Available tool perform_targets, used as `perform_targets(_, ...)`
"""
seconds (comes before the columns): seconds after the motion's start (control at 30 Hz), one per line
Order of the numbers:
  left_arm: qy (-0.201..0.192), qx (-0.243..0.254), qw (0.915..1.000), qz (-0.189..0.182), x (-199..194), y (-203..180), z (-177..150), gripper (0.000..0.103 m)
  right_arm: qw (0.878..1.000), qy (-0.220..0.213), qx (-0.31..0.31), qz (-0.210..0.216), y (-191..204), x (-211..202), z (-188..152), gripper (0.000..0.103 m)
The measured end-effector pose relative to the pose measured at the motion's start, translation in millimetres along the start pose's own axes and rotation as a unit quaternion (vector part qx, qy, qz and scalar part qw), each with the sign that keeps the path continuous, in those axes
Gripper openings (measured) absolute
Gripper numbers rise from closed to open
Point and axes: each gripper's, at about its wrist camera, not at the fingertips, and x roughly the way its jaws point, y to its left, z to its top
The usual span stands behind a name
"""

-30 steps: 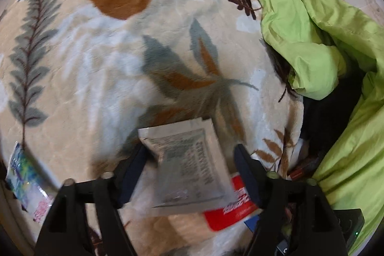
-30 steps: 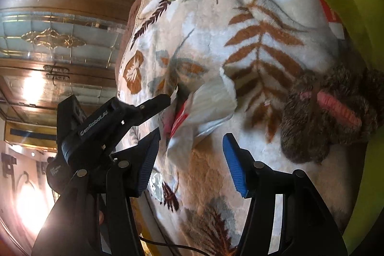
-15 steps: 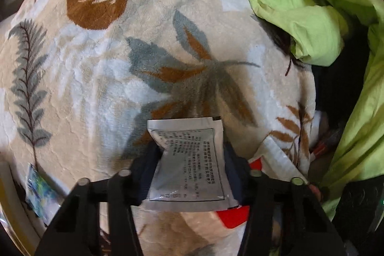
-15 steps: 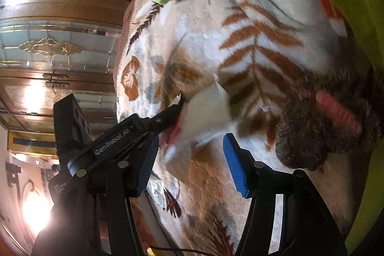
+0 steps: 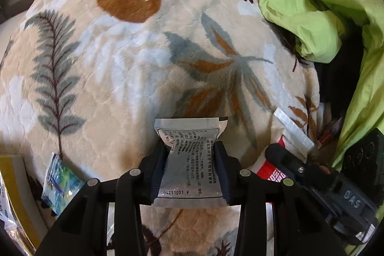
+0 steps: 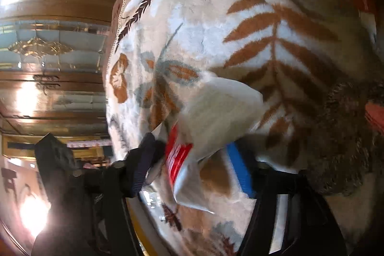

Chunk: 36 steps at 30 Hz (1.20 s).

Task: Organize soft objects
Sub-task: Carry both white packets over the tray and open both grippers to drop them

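1. The left gripper [image 5: 190, 157] has its jaws clamped on a silver foil sachet [image 5: 189, 160] printed with black text; the sachet is pinched at its middle and flares out above the fingertips.
2. Under it lies a plush leaf-print blanket [image 5: 134, 59], beige with brown, grey and white leaves, which carries everything else.
3. A white pouch with a red label [image 6: 216, 116] sits between the right gripper's fingers; the right gripper [image 6: 192, 160] has its jaws apart, the blue pad [image 6: 238, 172] just beside the pouch, and whether it touches I cannot tell.
4. In the left wrist view that pouch lies just right of the sachet, with the right gripper's dark finger over it.
5. A crumpled lime-green cloth [image 5: 312, 16] covers the blanket's far right corner and right edge.
6. A small blue-green packet [image 5: 60, 181] rests at the blanket's near left edge.
7. A brown fuzzy plush toy [image 6: 345, 136] lies right of the right gripper.
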Motion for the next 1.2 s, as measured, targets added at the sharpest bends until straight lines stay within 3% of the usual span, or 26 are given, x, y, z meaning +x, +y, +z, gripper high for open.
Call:
perform_targets(0.03,-0.002,0.0,1.0,-0.001,-3.5,3.9,-3.6,0.04,1.0,0.004,-0.012,-0.002,0.6,-0.4,-0.4,0.032)
perform_targets(0.1,-0.007,0.001,1.0,-0.002,-14.9,15.3,-16.0,0.04,0.999,0.01,-0.031,0.002,1.2,-5.0,-4.9,0.029)
perform_targets(0.47,-0.029,0.016,0.9994,-0.006,-48.6,-3.9,-74.3,0.04,0.993,-0.008,-0.114,-0.014,18.2,-60.3,-44.9,0.028)
perform_targets(0.6,-0.042,0.013,0.999,-0.009,-67.2,3.3,-92.9,0.04,0.992,0.007,-0.127,-0.007,26.1,-63.1,-63.2,0.028)
perform_targets(0.87,-0.072,-0.022,0.9971,0.002,-125.1,62.7,-132.4,0.04,0.979,0.056,-0.194,0.018,78.2,-42.4,-113.0,0.029)
perform_targets(1.2,-0.107,-0.082,0.9904,0.029,-176.9,141.6,-175.0,0.04,0.948,0.139,-0.285,0.036,145.2,8.8,-195.1,0.029)
